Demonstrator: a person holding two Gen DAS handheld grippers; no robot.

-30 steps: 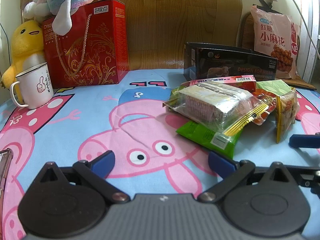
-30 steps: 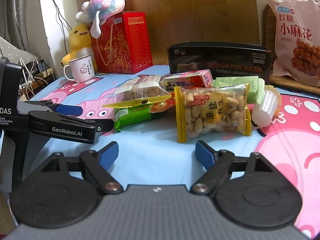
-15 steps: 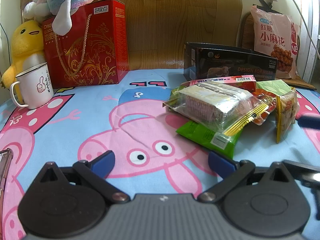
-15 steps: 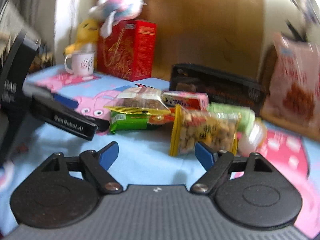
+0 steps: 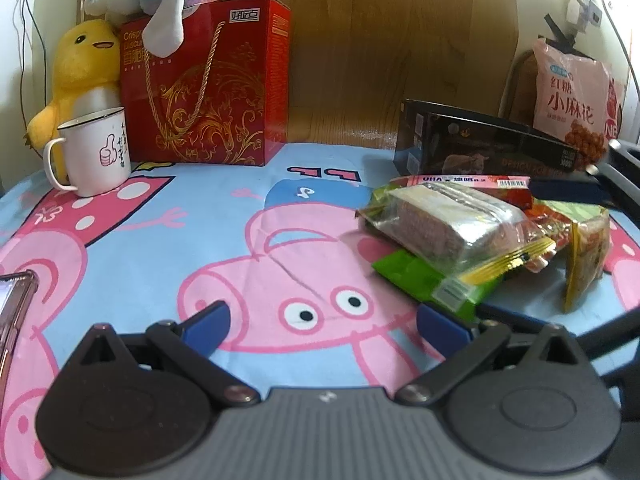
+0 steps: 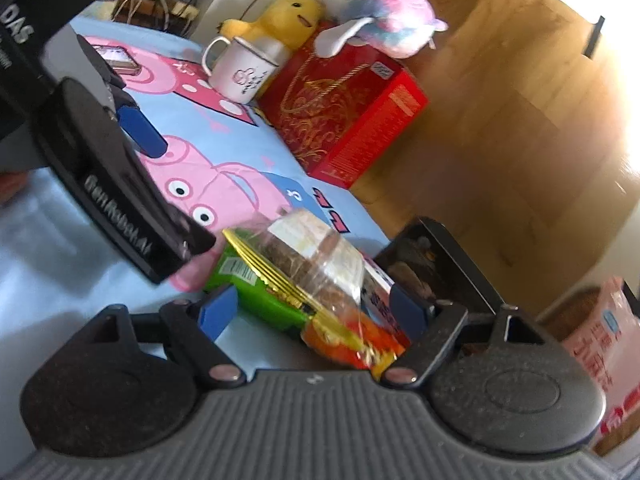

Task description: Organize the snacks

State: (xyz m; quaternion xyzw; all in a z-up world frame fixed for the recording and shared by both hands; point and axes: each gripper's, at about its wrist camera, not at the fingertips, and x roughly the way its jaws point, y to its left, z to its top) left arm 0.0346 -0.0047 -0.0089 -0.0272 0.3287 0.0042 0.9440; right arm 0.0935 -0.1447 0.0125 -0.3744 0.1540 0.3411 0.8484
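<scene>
Blue cartoon-pig cloth (image 5: 168, 236) carries the snack pile (image 5: 472, 240) at right, in front of the black box (image 5: 472, 152). Left gripper (image 5: 320, 322): jaws spread, nothing between, low over the cloth. Right gripper (image 6: 310, 312): jaws spread wide, rolled over, pads either side of the clear wafer pack (image 6: 316, 264), no contact visible.
</scene>
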